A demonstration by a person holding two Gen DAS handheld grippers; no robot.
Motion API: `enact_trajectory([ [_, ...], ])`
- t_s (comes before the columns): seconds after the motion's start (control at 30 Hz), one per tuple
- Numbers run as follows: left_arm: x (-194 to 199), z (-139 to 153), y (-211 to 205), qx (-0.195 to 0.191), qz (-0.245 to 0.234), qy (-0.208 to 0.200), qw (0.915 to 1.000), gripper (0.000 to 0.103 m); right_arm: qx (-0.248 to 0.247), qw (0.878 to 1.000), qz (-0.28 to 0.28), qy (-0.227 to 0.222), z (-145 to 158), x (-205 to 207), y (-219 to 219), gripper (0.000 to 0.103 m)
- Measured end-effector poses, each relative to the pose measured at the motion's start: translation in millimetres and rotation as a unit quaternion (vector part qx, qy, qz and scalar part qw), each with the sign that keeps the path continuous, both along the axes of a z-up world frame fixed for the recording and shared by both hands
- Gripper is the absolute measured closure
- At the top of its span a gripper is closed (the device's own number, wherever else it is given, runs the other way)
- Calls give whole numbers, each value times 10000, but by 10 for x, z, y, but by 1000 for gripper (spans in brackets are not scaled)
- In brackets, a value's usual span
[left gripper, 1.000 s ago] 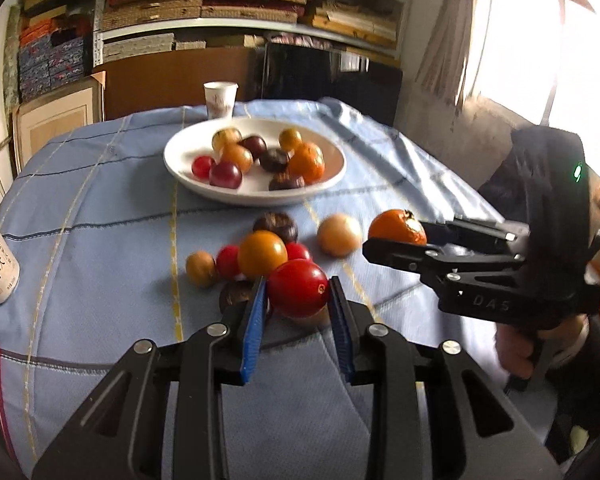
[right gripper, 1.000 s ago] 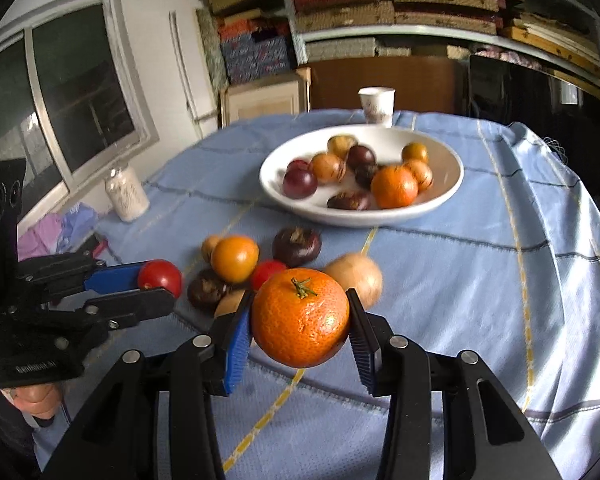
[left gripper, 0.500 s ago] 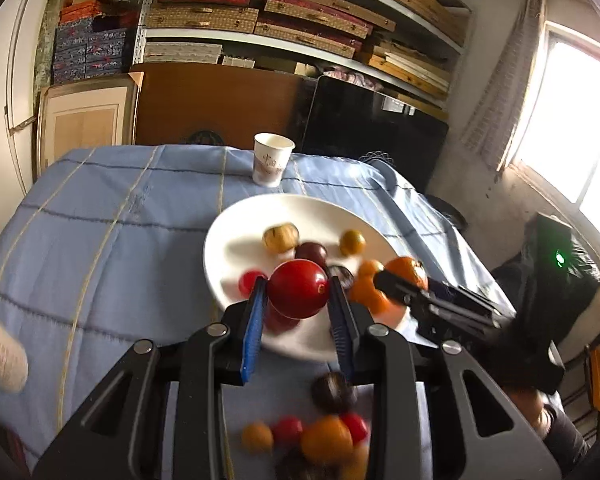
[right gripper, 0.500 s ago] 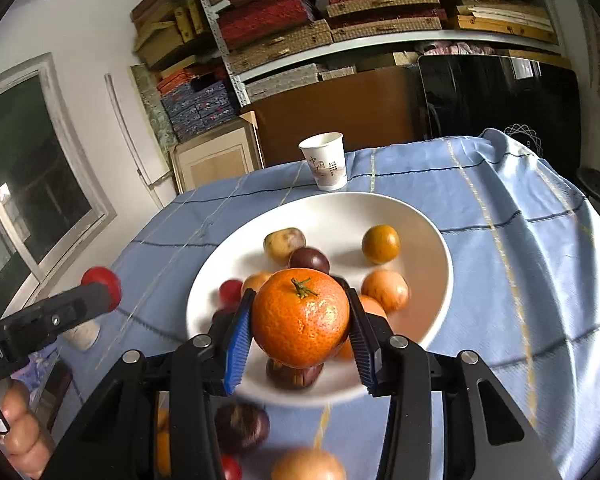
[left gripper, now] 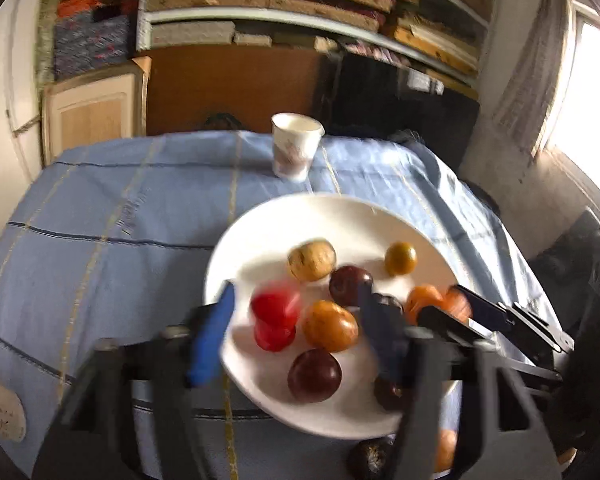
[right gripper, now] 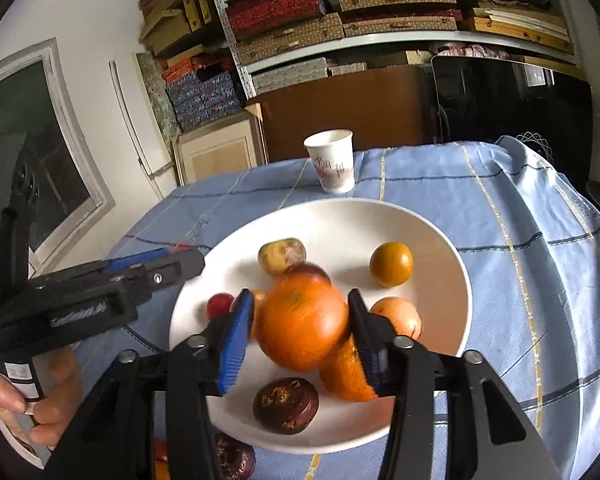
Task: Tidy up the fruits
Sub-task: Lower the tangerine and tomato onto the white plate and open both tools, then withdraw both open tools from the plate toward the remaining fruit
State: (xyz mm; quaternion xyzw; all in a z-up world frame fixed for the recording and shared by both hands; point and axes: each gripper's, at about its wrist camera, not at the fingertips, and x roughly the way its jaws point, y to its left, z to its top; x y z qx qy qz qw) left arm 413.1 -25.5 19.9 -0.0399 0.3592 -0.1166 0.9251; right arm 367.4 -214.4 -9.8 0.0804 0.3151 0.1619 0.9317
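Both over the plate (right gripper: 456,280) now, so dropped fruit lands inside, not on the cloth (right gripper: 520,216). Left gripper (left gripper: 296,332) opening, pads clear, red fruit (left gripper: 275,305) falling free at 9 o'clock of the plate. Right gripper (right gripper: 300,332) opening too, orange (right gripper: 302,320) between its pads, blurred and seemingly slipping loose.

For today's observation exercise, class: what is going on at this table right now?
A person holds a gripper in each hand over a white plate of fruit on a blue tablecloth. The left gripper is opening, and a blurred red tomato sits between its spread jaws above the plate. The right gripper is opening too, with the orange between its pads. More fruit lies on the cloth beside the plate.
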Motion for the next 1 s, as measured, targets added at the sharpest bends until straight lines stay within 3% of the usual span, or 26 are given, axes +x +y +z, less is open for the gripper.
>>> enact_trajectory([
  [0.07, -77, 62, 30, -32, -8, -74, 10000, 33, 13, 9999, -28, -105, 71, -41, -29, 51],
  [0.17, -271, 157, 91, -55, 64, -171, 9998, 18, 55, 9997, -60, -251, 193, -133, -81, 49],
  [0.3, -682, 204, 176, 183, 255, -404, 9987, 7, 22, 9996, -74, -274, 247, -281, -127, 47],
  [0.47, -1132, 55, 335, 151, 518, -418, 9977, 5, -137, 9998, -112, -45, 84, -552, -207, 43],
  [0.77, -1528, -353, 651, -199, 906, 202, 9955, 5, -384, 9979, 78, 510, -250, -937, -194, 42],
  [1.0, -1637, -314, 675, -29, 1048, 37, 9945, 5, -958, 9931, 342, 582, -355, -1028, 29, 42],
])
